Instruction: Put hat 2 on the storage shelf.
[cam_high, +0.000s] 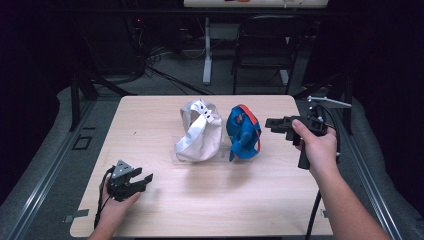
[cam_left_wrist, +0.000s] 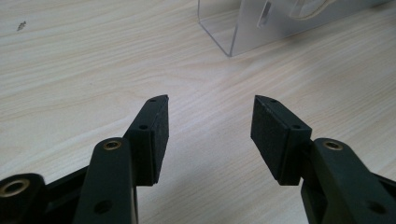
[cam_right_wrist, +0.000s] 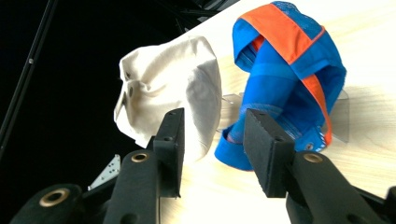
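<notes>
Two caps sit on clear stands at the middle of the wooden table: a cream cap on the left and a blue cap with orange bands beside it. In the right gripper view the cream cap and the blue cap lie just beyond the jaws. My right gripper hovers to the right of the blue cap, open and empty, pointing at it. My left gripper rests low near the table's front left, open with nothing between its fingers. The left gripper faces bare wood and a clear stand.
Beyond the table's far edge stand a dark folding chair and a white desk leg with cables on the floor. Metal rails run along both sides of the table. Bare wood spreads across the front half of the tabletop.
</notes>
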